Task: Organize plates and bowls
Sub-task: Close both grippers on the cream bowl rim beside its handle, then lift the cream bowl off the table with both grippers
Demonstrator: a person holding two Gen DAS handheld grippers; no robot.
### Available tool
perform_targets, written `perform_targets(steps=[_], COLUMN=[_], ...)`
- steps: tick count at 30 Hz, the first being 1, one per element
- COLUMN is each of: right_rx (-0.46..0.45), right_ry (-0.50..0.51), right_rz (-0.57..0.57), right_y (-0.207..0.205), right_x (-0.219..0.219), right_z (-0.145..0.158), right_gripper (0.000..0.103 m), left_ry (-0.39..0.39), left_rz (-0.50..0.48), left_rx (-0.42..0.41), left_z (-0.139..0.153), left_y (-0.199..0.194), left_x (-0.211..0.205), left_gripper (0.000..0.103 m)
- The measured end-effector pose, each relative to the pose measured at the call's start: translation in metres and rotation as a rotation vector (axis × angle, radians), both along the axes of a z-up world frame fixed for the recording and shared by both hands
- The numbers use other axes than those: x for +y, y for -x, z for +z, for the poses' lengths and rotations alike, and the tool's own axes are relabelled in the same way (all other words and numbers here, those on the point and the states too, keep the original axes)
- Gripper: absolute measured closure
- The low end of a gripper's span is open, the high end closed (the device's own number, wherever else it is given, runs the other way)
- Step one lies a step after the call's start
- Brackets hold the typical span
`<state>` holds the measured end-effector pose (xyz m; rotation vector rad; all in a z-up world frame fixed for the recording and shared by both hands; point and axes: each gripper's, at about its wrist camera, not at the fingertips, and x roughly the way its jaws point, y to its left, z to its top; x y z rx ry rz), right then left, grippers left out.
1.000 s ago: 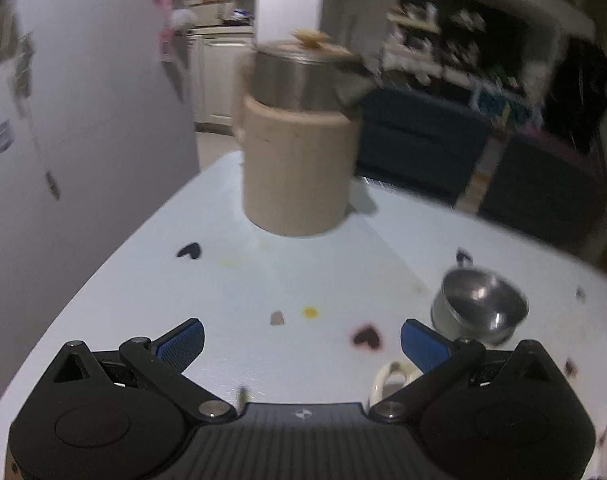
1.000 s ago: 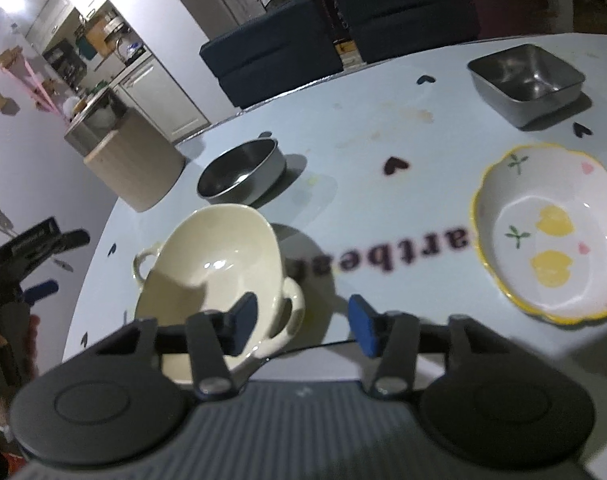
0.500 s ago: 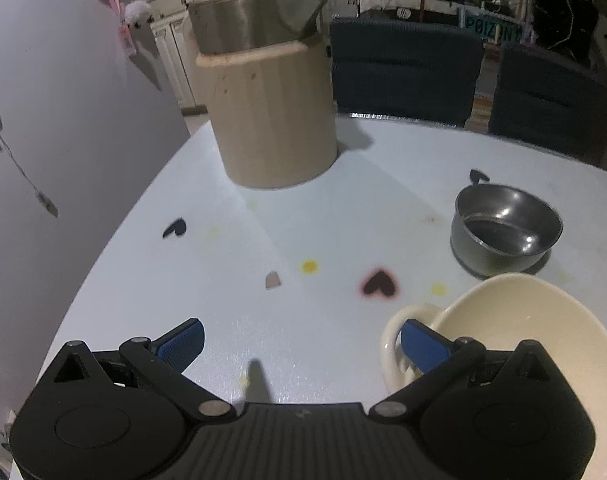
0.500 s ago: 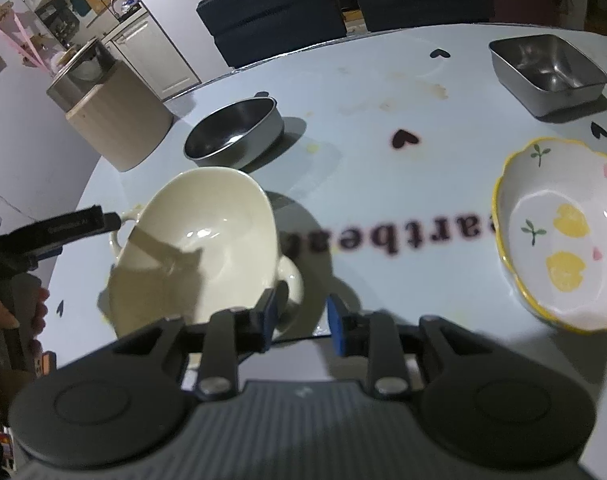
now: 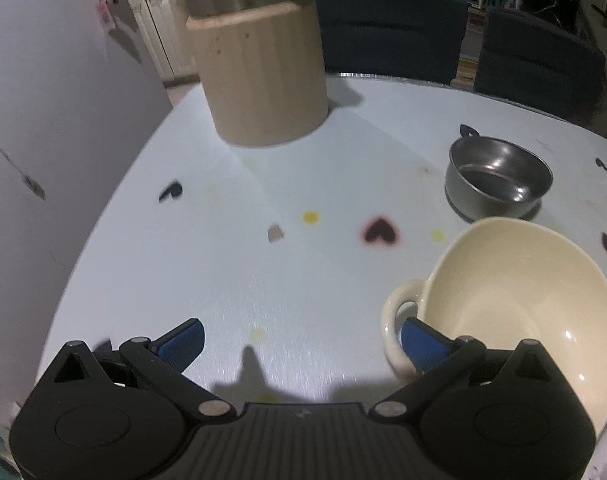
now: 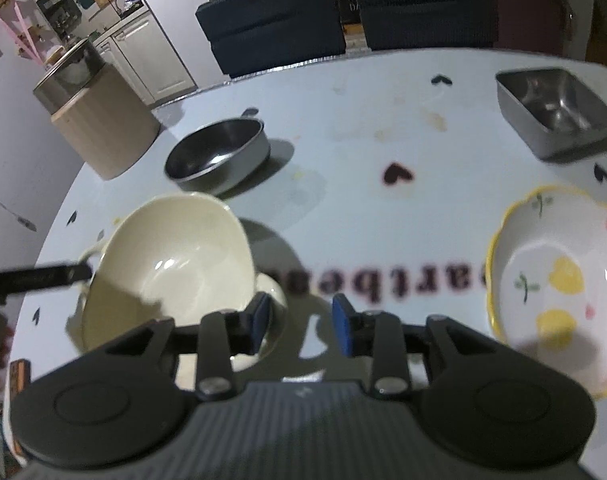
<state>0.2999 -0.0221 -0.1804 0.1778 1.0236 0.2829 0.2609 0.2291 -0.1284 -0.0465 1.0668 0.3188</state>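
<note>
We flank the cream two-handled bowl (image 6: pixel 171 264) on the table (image 6: pixel 363 152). Our left gripper (image 5: pixel 301 340) gapes wide; our right gripper (image 6: pixel 301 316) has just been opening, gripping nothing, the near handle outside it. Clamping off-centre could tip the bowl.

Four dishes stand on the table (image 6: pixel 363 92): one cream bowl (image 6: pixel 175 256), one round steel bowl (image 6: pixel 219 156), one square steel bowl (image 6: pixel 555 112) and one flowered bowl (image 6: pixel 555 284). One canister (image 6: pixel 99 120). Two chairs (image 6: pixel 271 36).
</note>
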Motion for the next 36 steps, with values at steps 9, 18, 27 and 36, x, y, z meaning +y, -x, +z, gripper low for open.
perform_targets(steps=[9,18,27,36], right_rx=[-0.068,0.005,0.034,0.025], right_ry=[-0.132,-0.212,-0.193,-0.116], right_rz=[-0.117,-0.100,-0.094,-0.075], right_y=[0.010,0.015,0.008,0.006], right_x=[-0.028,-0.019,-0.004,-0.006], right_z=[0.013,0.007,-0.003,-0.002], right_gripper=[0.064,0.054,0.058,0.092], left_ry=[0.274,0.340,0.308,0.309], left_rz=[0.124,0.071,0.066,0.057], left_rx=[-0.134,-0.118,-0.077,-0.070], left_z=[0.019,0.015,0.001,0.003], left_y=[0.022,0.009,-0.006,-0.003], left_x=[0.019,-0.002,-0.010,-0.007], left_gripper=[0.017,0.044,0.064,0.076])
